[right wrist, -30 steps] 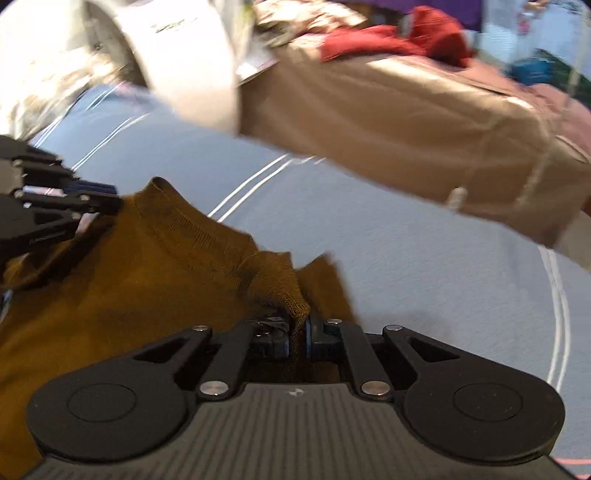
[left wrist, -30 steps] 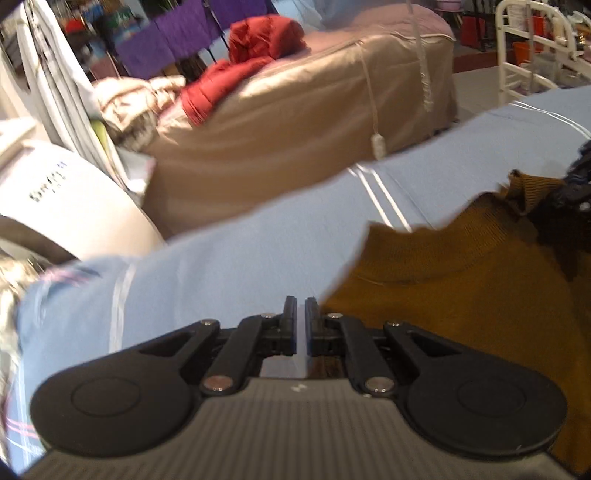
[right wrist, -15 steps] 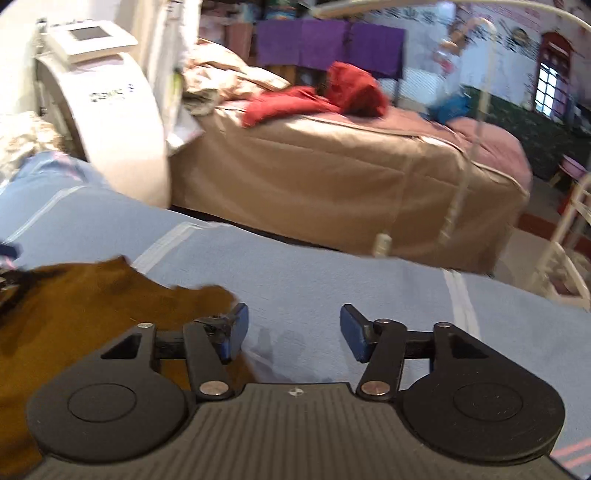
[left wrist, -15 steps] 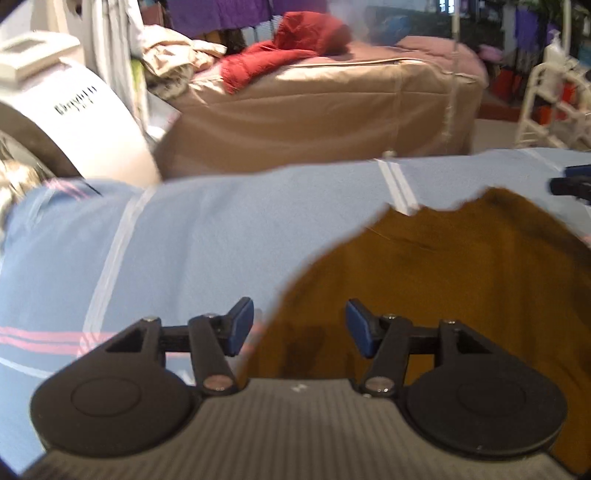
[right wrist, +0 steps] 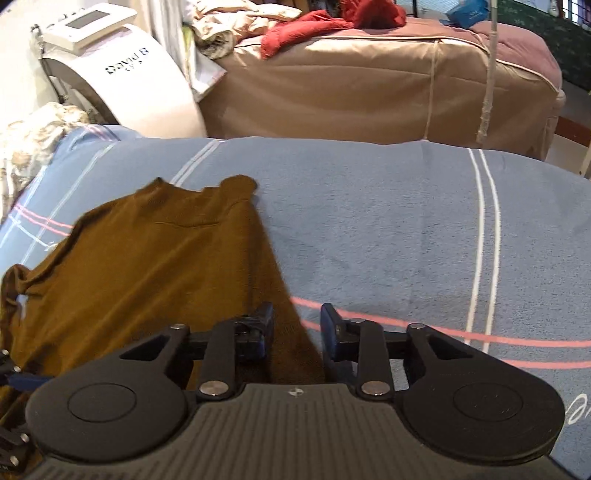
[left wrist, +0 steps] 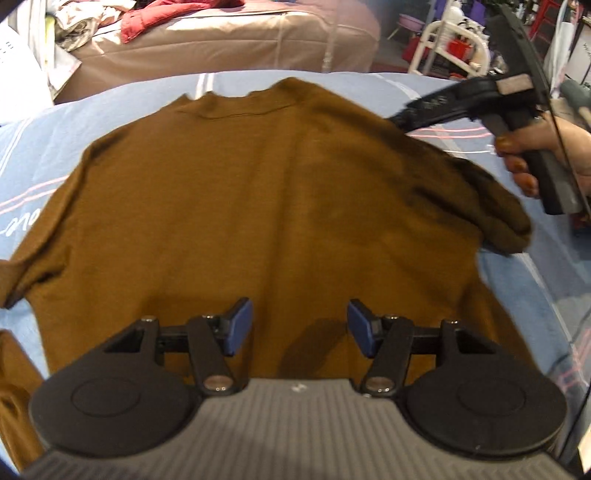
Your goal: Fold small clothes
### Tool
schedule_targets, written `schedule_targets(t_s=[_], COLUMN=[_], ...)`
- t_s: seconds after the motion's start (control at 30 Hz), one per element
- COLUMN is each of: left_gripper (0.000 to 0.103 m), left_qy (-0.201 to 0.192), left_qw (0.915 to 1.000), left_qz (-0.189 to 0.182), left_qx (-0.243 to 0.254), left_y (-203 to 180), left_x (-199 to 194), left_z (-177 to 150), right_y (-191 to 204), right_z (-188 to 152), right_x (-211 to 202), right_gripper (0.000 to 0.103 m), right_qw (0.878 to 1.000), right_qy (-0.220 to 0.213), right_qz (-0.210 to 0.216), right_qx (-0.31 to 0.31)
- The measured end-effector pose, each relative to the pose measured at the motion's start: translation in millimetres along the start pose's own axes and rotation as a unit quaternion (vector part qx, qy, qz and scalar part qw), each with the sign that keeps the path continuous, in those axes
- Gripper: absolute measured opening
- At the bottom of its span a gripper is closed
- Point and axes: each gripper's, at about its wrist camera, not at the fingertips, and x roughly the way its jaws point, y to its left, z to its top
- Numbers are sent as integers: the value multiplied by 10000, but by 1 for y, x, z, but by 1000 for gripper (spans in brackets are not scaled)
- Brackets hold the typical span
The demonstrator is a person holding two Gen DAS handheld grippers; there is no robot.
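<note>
A brown knit sweater (left wrist: 258, 206) lies spread flat on the blue striped blanket (left wrist: 37, 147), collar at the far side. My left gripper (left wrist: 299, 325) is open and empty, hovering over the sweater's near hem. The sweater's right sleeve (left wrist: 495, 218) is bunched up. My right gripper (right wrist: 295, 332) is open, its jaws on either side of the sweater's right edge (right wrist: 288, 332); the sweater (right wrist: 147, 266) stretches to its left. The right gripper also shows in the left wrist view (left wrist: 461, 103), held by a hand over the right shoulder.
A tan covered bed (right wrist: 369, 92) with red clothes (right wrist: 314, 26) stands beyond the blanket. A white curved machine (right wrist: 125, 74) stands at the far left, with crumpled fabric (right wrist: 33, 136) beside it. A white rack (left wrist: 450, 48) stands at the far right.
Both grippers, shut on the sweater a second ago, have opened and let it go. Both pulled back toward me, so the whole sweater now shows lying flat.
</note>
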Motion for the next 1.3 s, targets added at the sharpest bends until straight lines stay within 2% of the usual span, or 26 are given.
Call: schedule_targets(t_s=[0.13,0.2,0.23,0.27,0.33,0.4,0.43,0.5,0.57,0.63,0.67,0.7,0.73,0.77,0.8,0.83,0.87,0.9,0.97,1.03,1.1,1.2,1.3], left_gripper=[62,63,63,63,63,63,63,63,63,64,64,64,64,64,64,66,69,71,71,72,72,72,72], left_qy=[5,44,86,130,145,155,173,220,262,313,329,331,326,315,297,271,252,254,283,312,368,348,282], left_qw=[9999,9998,9998,9997,9996,9995,9995,9995,9994,9993,9992,9991,9991,9990,9990,9990,9989,9988,9987,9987,9985,9986,9988], left_qz=[-99,-177,-181,-177,-167,-190,-180,-135,-86,-66,-71,-92,-124,-163,-179,-189,-209,-232,-245,-321,-364,-294,-18], left_qx=[-38,-34,11,72,151,199,202,205,209,216,233,245,253,268,285,306,337,361,335,253,168,266,400], left_y=[-15,-21,-25,-29,-35,-40,-42,-43,-45,-46,-49,-49,-52,-53,-55,-57,-59,-60,-61,-60,-56,-49,-35], left_x=[-8,-7,-5,-4,-6,-7,-7,-8,-9,-9,-10,-9,-11,-11,-13,-15,-18,-21,-28,-37,-48,-63,-84], left_z=[-4,-3,-4,-4,-7,-10,-12,-17,-21,-25,-27,-27,-28,-30,-32,-34,-38,-42,-50,-60,-71,-83,-99], right_y=[-7,-10,-7,-4,-6,-16,-22,-35,-50,-62,-69,-79,-86,-89,-88,-83,-72,-61,-33,-9,13,38,51], right_z=[-10,-17,-20,-22,-23,-21,-20,-16,-12,-10,-9,-9,-10,-10,-12,-15,-22,-31,-58,-89,-125,-186,-239], right_x=[-12,-11,-9,-9,-12,-28,-38,-56,-70,-82,-89,-96,-103,-106,-107,-109,-113,-118,-127,-137,-144,-159,-176], right_gripper=[47,48,41,24,4,4,3,3,3,3,4,6,17,48,67,99,103,103,103,103,103,103,100], right_qw=[10000,9998,9998,9996,9997,9960,9899,9696,9362,8989,8939,8980,9063,9123,9128,9114,9136,9201,9487,9761,9912,9982,9955], right_qy=[-39,59,132,110,16,-341,-516,-683,-632,-596,-592,-605,-680,-695,-714,-845,-1063,-1292,-1517,-1419,-1070,-544,-174], right_qz=[2,172,75,-76,-228,-818,-1307,-2349,-3446,-4291,-4414,-4355,-4164,-4005,-3978,-3983,-3884,-3664,-2757,-1635,-767,100,505], right_qx=[61,44,-95,-258,-131,135,174,100,-298,-653,-507,-156,241,498,589,604,564,491,310,185,114,245,778])
